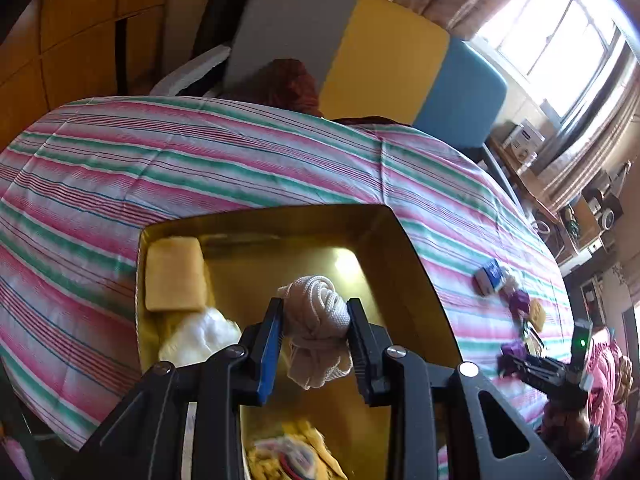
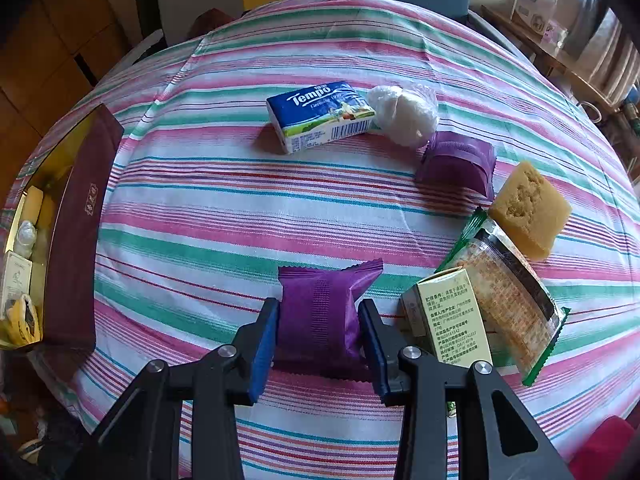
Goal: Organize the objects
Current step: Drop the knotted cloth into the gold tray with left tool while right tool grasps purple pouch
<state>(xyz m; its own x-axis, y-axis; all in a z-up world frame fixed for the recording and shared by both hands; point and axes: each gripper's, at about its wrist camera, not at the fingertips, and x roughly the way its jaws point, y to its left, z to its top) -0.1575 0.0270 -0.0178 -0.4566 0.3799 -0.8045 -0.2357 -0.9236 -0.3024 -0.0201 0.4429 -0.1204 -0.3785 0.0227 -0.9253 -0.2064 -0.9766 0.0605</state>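
Close in on the left side, the left gripper is clamped tight on a bundle of white cord, hanging it over the gold-lined box; the good move here is to lower it into the bare gold floor ahead, clear of the yellow sponge and the white fluffy wad at the left wall, and only then let go. The cord bundle hangs roughly upright, loops at the top, loose tail drooping toward the camera. Over to the right gripper: its jaws sit narrow against both side edges of a purple packet lying flat on the striped cloth. The packet's long axis runs away from the camera, crimped end pointing far. A straight lift looks wise, since a green-yellow carton stands just beside it. Farther off lie a second purple packet and a blue tissue pack.
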